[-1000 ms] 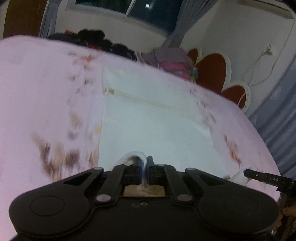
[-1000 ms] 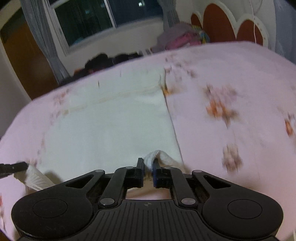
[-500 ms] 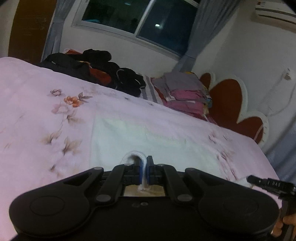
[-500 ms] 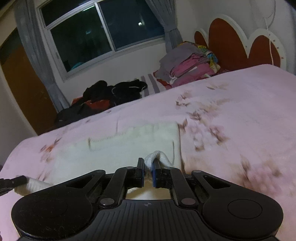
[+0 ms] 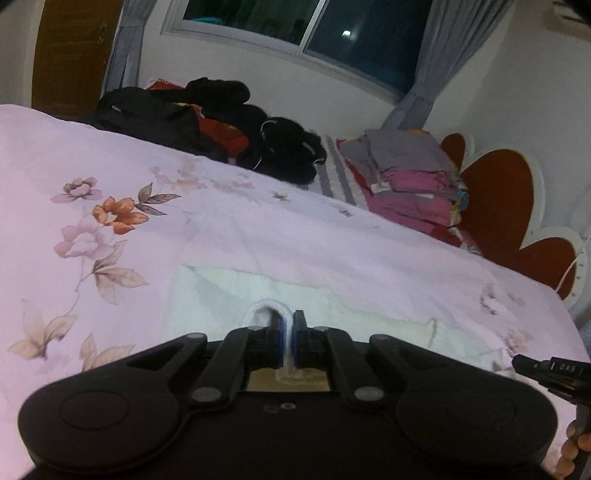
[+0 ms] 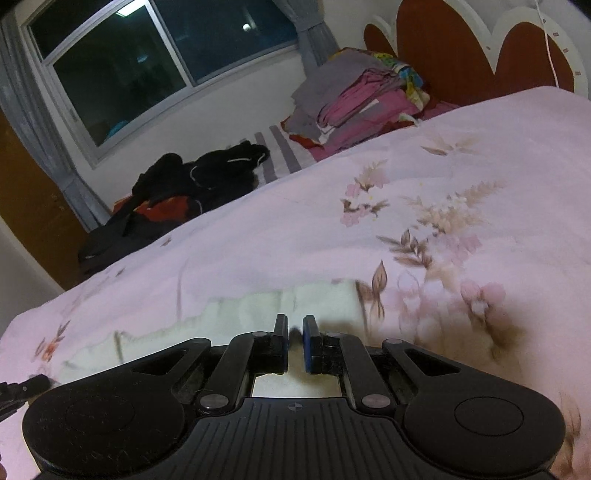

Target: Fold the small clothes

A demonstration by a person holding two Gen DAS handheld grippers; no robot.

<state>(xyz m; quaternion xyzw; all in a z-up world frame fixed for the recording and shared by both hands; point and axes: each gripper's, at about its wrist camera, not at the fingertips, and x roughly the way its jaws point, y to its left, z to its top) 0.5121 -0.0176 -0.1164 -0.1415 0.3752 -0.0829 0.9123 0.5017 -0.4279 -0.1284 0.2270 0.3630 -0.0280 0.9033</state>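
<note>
From the left wrist view, we see our left claw [image 5: 287,334] clenched on a loop of the white cloth [image 5: 229,291], the fabric pinched between its two blue pads and arching up over the left finger. The rest of that one white garment lies flat on the bed [image 5: 74,155], just ahead of the claw, on the pink floral cover. At the lower right edge we can make out the tip of our right claw [image 5: 524,363] and a few fingers of the hand [image 5: 576,446] that carries it. Beyond the bed we count one heap of dark clothes [image 5: 207,122], one stack of folded pink and grey clothes [image 5: 410,177], one window [image 5: 295,22] with two grey curtains, and a red headboard [image 5: 506,206] shaped in rounded lobes.

From the right wrist view, our right claw [image 6: 294,341] is also clenched, its two fingers nearly together; a scrap of white fabric shows between them, though blur hides just how much is gripped. The white cloth [image 6: 280,302] lies on the pink bed [image 6: 461,155] directly in front, its right edge just beside a printed brown leaf. At the far left edge the tip of our left claw [image 6: 26,386] pokes in, close to the cloth's other end. Here again we count one dark heap [image 6: 192,181], one folded stack [image 6: 354,99], one window [image 6: 140,59] and the headboard [image 6: 461,48].
</note>
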